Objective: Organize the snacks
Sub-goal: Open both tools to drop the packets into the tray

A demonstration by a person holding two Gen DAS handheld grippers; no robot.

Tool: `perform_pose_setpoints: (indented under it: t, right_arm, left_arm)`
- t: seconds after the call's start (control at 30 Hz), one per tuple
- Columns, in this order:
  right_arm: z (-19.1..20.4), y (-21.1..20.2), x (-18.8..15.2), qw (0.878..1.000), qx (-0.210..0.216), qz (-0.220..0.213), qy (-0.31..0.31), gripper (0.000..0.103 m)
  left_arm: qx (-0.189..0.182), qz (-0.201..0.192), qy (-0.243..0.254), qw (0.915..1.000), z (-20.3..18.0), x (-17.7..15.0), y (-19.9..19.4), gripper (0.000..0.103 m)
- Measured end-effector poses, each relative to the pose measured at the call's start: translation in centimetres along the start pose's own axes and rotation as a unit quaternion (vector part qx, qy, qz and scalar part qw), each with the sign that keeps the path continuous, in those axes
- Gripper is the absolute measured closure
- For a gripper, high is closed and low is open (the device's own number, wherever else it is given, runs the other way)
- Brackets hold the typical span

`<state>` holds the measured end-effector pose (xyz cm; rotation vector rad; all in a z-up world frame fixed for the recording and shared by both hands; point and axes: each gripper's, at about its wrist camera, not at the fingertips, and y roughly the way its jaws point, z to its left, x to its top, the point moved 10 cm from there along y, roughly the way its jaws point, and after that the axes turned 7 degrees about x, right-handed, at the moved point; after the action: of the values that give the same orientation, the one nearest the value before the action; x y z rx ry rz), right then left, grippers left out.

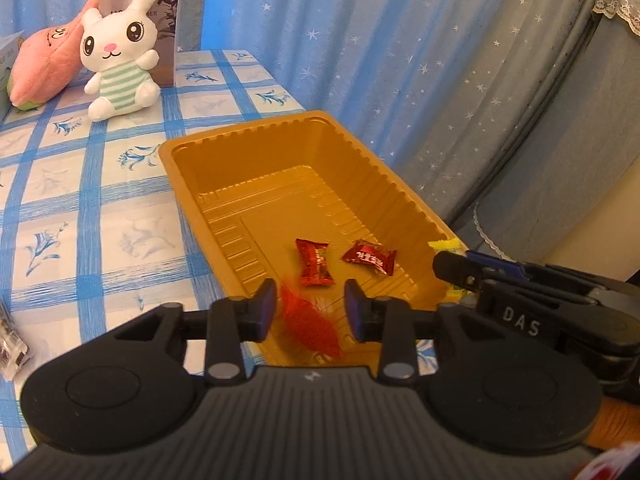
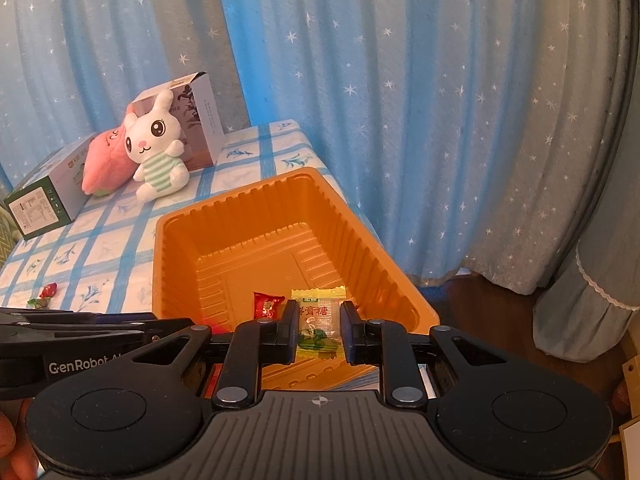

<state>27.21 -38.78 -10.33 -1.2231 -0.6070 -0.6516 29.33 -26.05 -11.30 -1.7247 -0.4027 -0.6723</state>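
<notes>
Two red candies (image 1: pixel 316 266) lie in the orange tray (image 1: pixel 188 152) while the left gripper (image 1: pixel 311 311), jaws parted, straddles a third (image 1: pixel 310 324) untouched, and the right gripper (image 2: pixel 319 330) clamps one yellow-green candy (image 2: pixel 318 322) above the tray.

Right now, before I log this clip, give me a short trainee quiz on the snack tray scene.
1. True or false: the orange plastic tray is empty.
2. The right gripper is shut on: A) a yellow-green wrapped candy; B) a red candy; C) nothing.
3. How many red wrapped candies lie on the tray floor clearly beyond the fingertips of the left gripper?
Key: 1 false; 2 A; 3 two.
</notes>
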Motion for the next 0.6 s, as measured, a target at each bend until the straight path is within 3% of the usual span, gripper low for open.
perform_pose_setpoints:
  t: [0.6]
  right_arm:
    - [1.6,0.9,0.6,1.000,0.029,0.004,0.012,0.081]
  left_arm:
    - [0.024,-0.001,-0.024,0.9994,4.0,-2.1,-2.6,0.069]
